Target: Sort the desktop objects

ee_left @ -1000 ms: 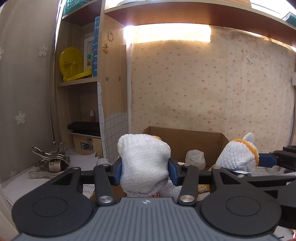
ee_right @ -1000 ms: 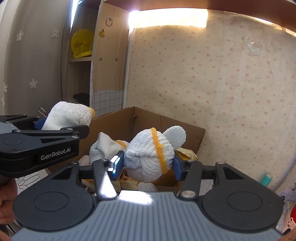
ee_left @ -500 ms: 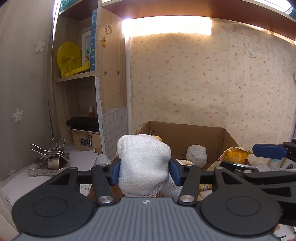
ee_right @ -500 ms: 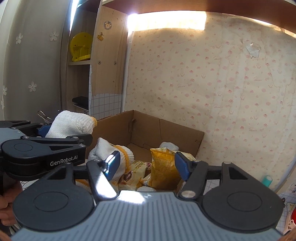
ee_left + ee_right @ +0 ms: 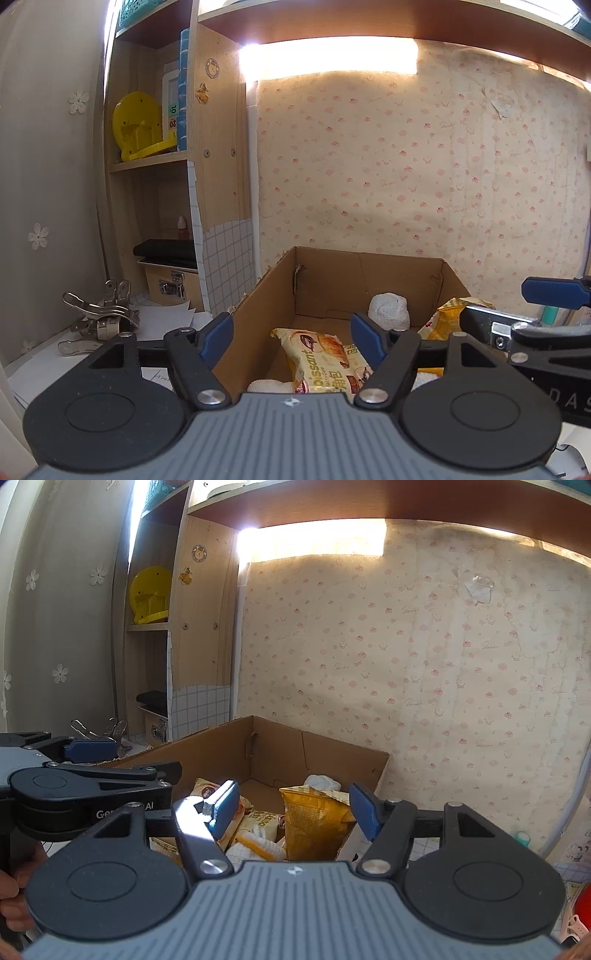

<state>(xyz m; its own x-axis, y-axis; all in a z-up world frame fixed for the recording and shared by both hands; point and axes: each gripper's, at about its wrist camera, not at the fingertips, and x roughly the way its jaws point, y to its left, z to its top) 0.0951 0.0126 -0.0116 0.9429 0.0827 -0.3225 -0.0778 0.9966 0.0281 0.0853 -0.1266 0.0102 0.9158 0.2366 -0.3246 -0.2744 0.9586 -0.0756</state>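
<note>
Jaws of left gripper [image 5: 291,338] and right gripper [image 5: 295,812] wide, empty

the snack bag [image 5: 325,363] in the box reads "issant" above chinese characters. a card [image 5: 173,116] on the shelf shows "10" and "20". the other gripper's side [image 5: 574,400] shows "das"; in the right view, "ge" and "ai".

Both wrist views look forward along their fingers, close above the cardboard box [image 5: 328,280] [image 5: 280,746], facing the papered wall. The left view sits further left; each catches the other gripper at its edge, probably alongside.
</note>
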